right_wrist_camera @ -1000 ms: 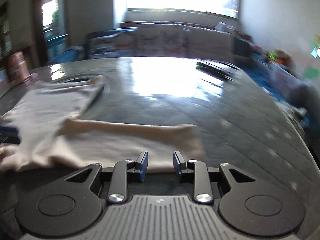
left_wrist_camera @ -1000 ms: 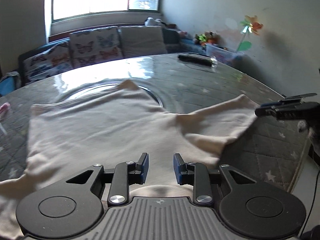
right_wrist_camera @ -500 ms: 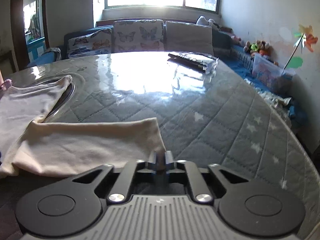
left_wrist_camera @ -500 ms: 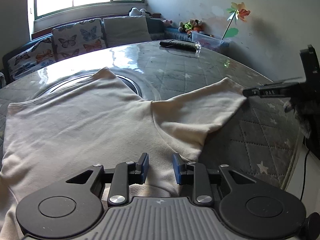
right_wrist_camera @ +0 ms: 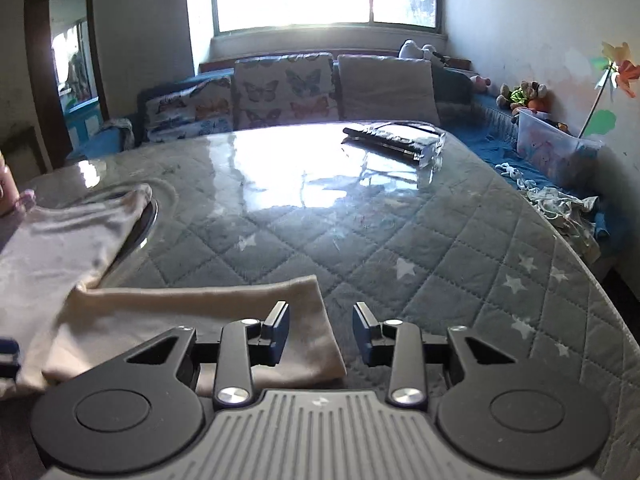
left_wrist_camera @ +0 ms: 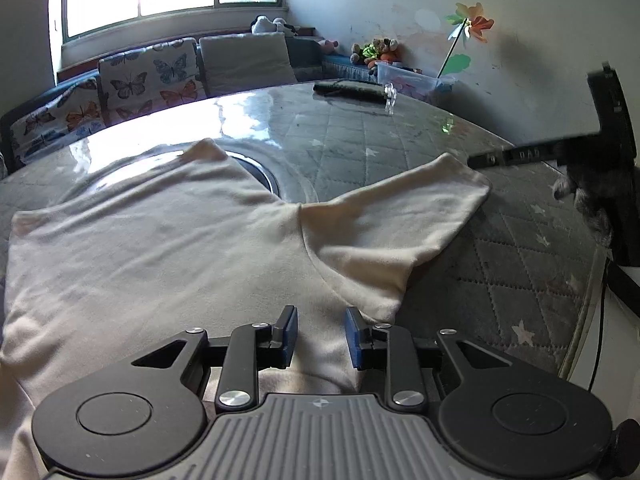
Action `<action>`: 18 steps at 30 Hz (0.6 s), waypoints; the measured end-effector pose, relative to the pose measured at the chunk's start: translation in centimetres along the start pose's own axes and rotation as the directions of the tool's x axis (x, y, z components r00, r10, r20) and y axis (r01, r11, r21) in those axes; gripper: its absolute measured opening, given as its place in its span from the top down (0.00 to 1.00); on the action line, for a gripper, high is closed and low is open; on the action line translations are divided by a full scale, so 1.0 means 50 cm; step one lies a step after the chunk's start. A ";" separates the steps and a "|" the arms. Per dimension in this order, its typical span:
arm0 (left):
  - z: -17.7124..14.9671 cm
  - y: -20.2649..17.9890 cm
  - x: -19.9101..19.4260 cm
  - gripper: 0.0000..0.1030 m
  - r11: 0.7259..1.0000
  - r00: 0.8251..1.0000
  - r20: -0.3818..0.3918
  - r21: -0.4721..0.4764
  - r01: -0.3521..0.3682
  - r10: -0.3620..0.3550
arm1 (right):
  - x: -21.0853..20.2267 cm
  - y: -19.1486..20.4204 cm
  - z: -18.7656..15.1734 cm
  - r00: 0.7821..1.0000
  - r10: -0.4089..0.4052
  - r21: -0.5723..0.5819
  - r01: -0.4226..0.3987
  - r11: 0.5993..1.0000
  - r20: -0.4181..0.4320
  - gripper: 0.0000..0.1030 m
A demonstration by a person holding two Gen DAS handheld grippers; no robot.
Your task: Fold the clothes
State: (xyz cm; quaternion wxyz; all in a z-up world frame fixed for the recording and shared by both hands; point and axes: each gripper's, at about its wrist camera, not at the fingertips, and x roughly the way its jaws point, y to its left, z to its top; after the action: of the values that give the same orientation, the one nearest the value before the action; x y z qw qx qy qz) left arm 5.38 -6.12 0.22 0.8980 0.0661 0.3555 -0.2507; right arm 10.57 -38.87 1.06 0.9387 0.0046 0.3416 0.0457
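A cream T-shirt (left_wrist_camera: 160, 248) lies spread flat on the round quilted table (left_wrist_camera: 500, 272). Its sleeve (left_wrist_camera: 400, 216) points right toward the table edge. My left gripper (left_wrist_camera: 318, 336) is open and empty, low over the shirt's body near the sleeve seam. My right gripper (right_wrist_camera: 322, 332) is open and empty, just above the sleeve's end (right_wrist_camera: 200, 320); the sleeve's cuff edge lies between its fingers. The right gripper also shows in the left wrist view (left_wrist_camera: 520, 156), beside the cuff. The shirt's body shows at the left in the right wrist view (right_wrist_camera: 60, 248).
A glass lazy-Susan disc (left_wrist_camera: 260, 168) lies under the shirt at the table's middle. A dark remote in a clear holder (right_wrist_camera: 396, 140) sits at the far side. A sofa with butterfly cushions (right_wrist_camera: 280, 92) stands behind. The table edge (left_wrist_camera: 580, 320) drops off on the right.
My right gripper was shut half a second ago and has opened, now standing over the sleeve's end. The left gripper has dropped a little closer over the shirt. The shirt lies flatter.
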 end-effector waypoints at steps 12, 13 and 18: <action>0.004 -0.006 0.016 0.73 1.000 1.000 -0.012 0.016 0.018 -0.018 | 0.021 0.032 -0.001 0.999 -0.030 -0.095 0.028 0.995 -0.021 0.96; 0.004 -0.006 0.016 0.73 1.000 1.000 -0.012 0.018 0.020 -0.020 | 0.022 0.036 0.008 0.999 -0.041 -0.109 0.041 0.993 -0.004 0.96; 0.003 -0.005 0.016 0.73 0.999 1.000 -0.014 0.025 0.026 -0.025 | 0.032 0.053 0.050 0.994 -0.083 -0.168 0.093 0.981 0.065 0.96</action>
State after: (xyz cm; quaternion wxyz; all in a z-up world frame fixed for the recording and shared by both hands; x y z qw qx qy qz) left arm 5.83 -6.68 -0.21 0.8914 0.0747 0.3591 -0.2662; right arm 13.18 -36.01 2.05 0.9462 -0.0898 0.3089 0.0334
